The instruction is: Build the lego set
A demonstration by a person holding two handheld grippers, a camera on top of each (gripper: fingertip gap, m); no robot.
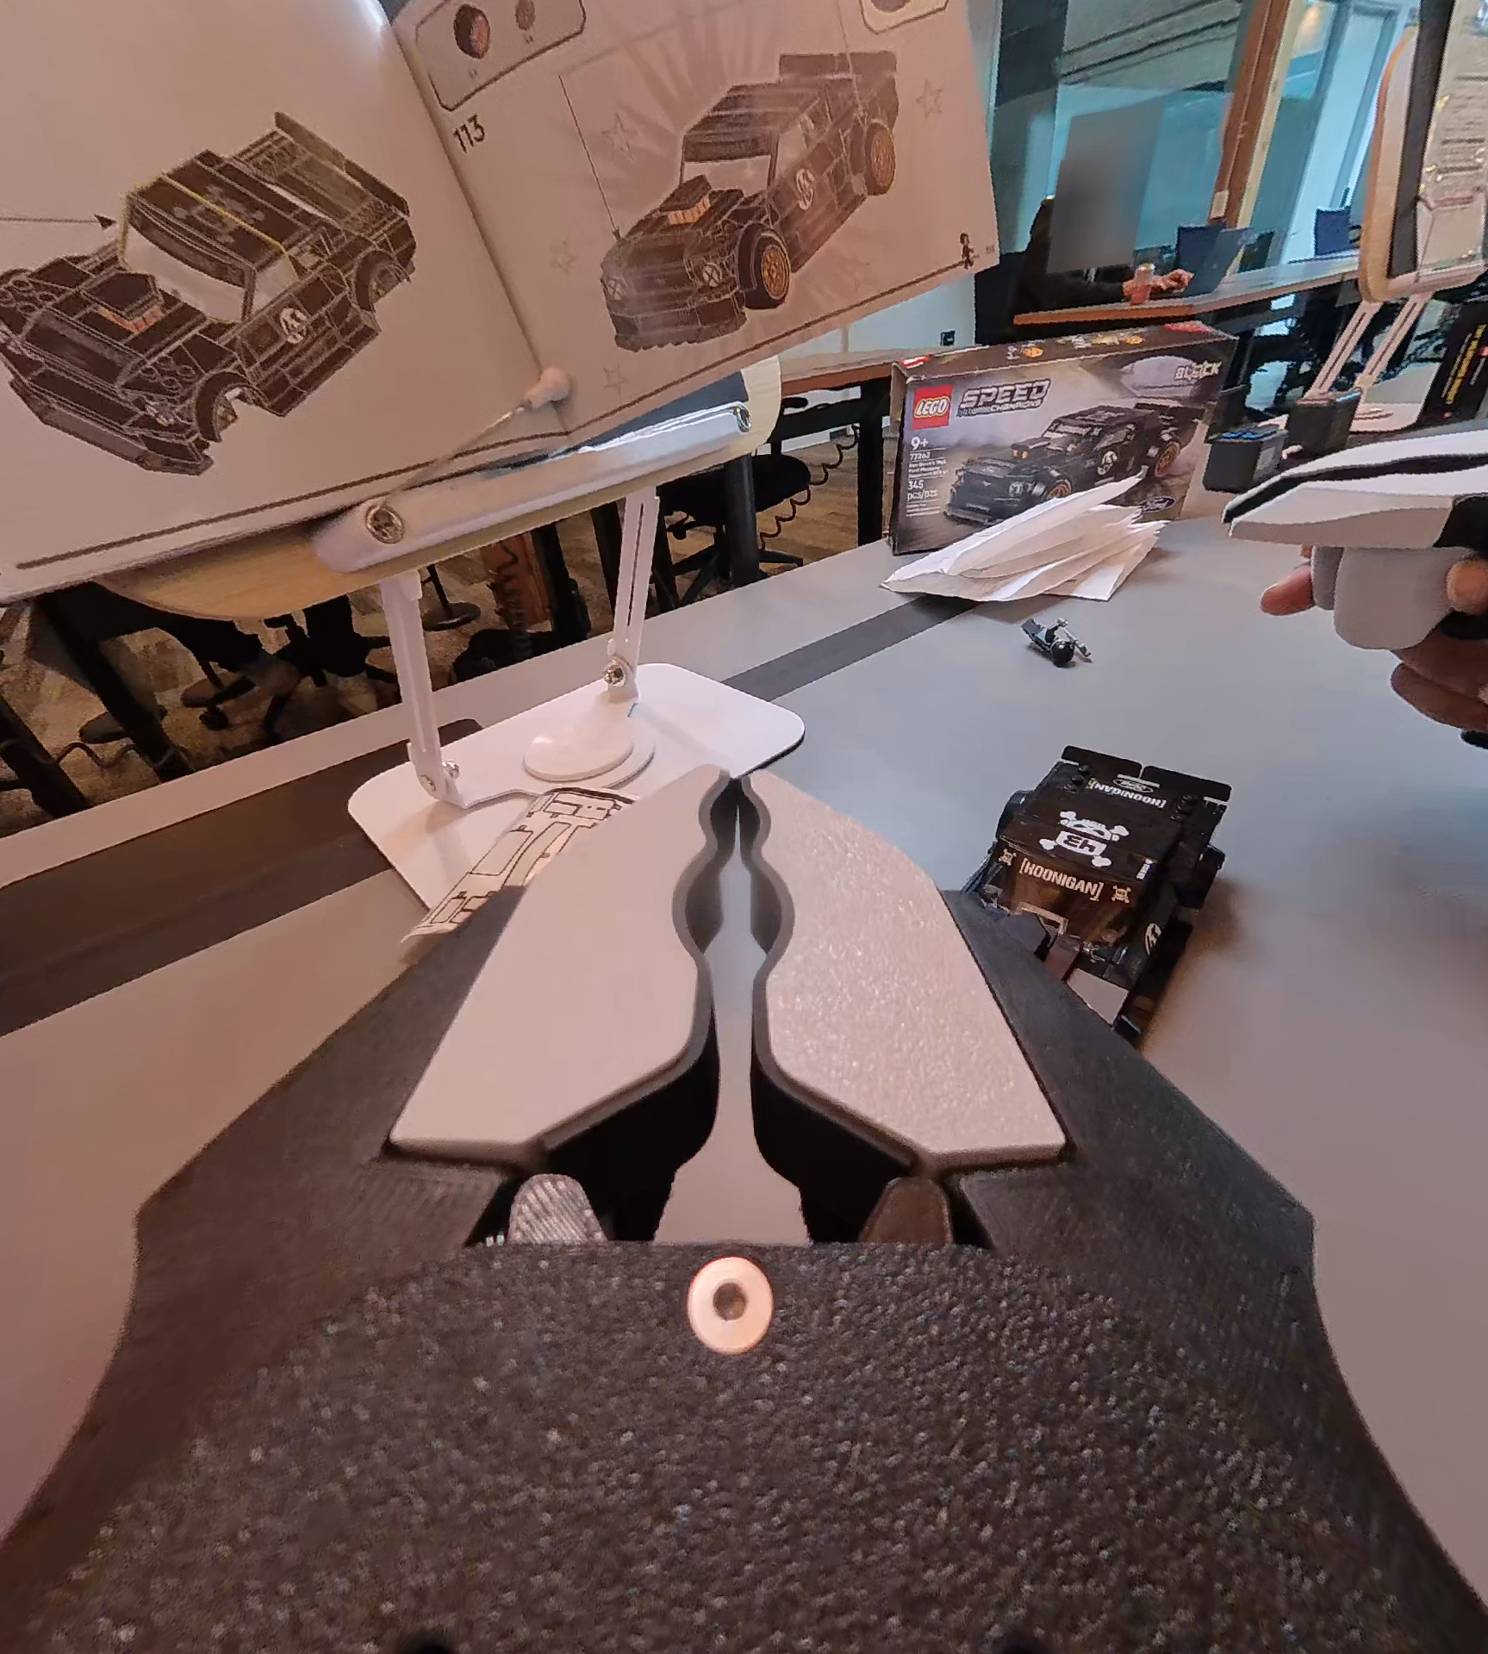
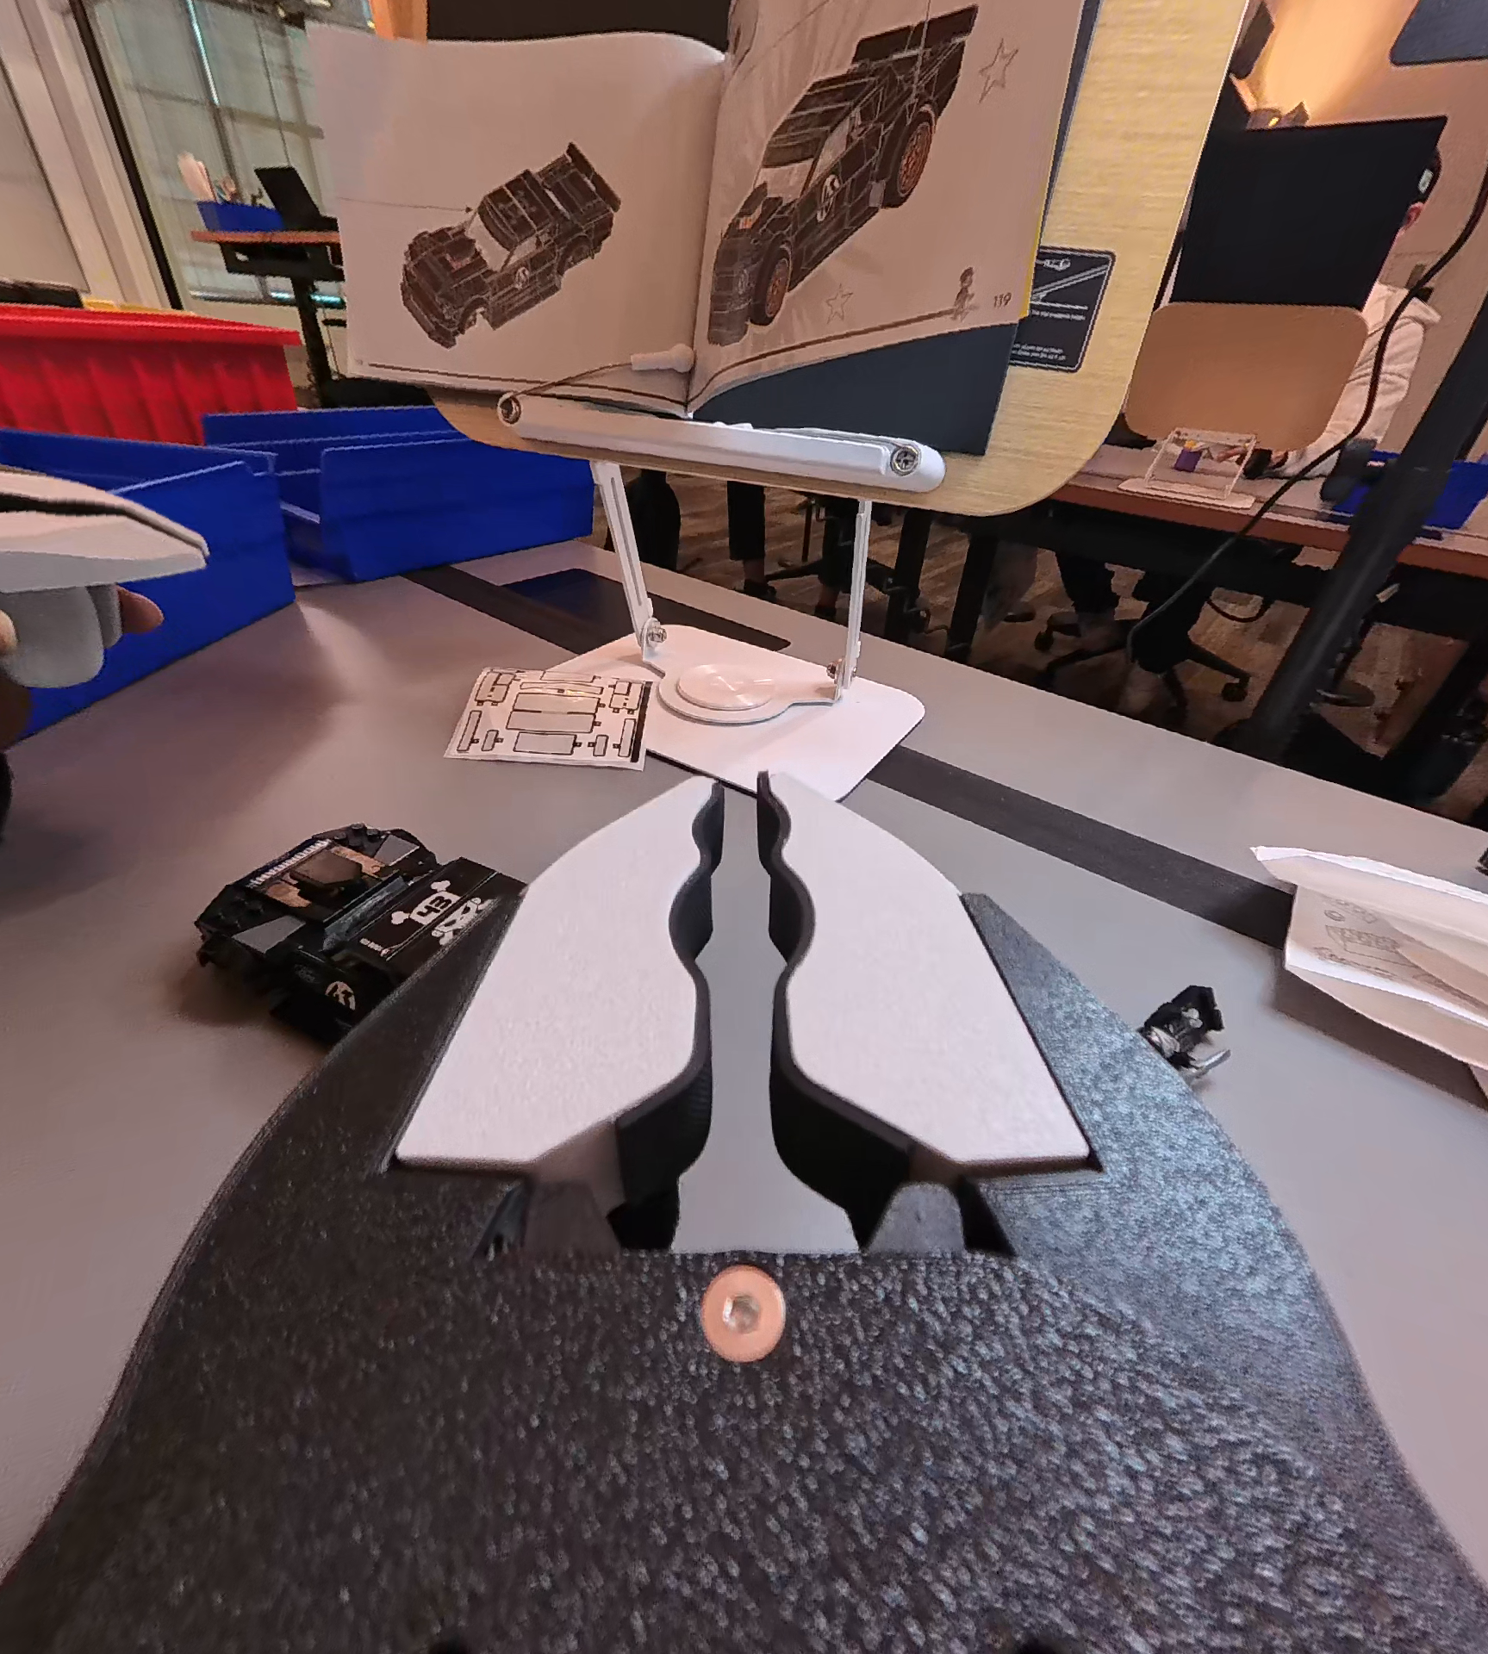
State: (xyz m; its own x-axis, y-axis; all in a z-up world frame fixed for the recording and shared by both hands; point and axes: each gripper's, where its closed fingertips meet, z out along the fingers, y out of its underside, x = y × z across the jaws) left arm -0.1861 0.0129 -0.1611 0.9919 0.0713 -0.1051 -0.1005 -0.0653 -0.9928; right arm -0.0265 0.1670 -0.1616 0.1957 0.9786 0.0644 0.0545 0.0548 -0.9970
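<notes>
The left gripper (image 1: 735,788) has its two fingers pressed almost together at the tips, holding nothing. The right gripper (image 2: 742,786) is the same — fingers close, with only a thin gap, and nothing in between.

The black lego car (image 2: 346,922) sits on the grey table (image 2: 140,1119), between the two grippers and apart from both. A small dark lego piece (image 2: 1183,1025) lies alone near some white paper bags (image 2: 1420,967). The instruction book (image 1: 364,224) rests open on a white stand (image 2: 776,716) — a sticker sheet (image 2: 552,716) lies by its base. The lego box (image 1: 1062,430) stands at the back.
</notes>
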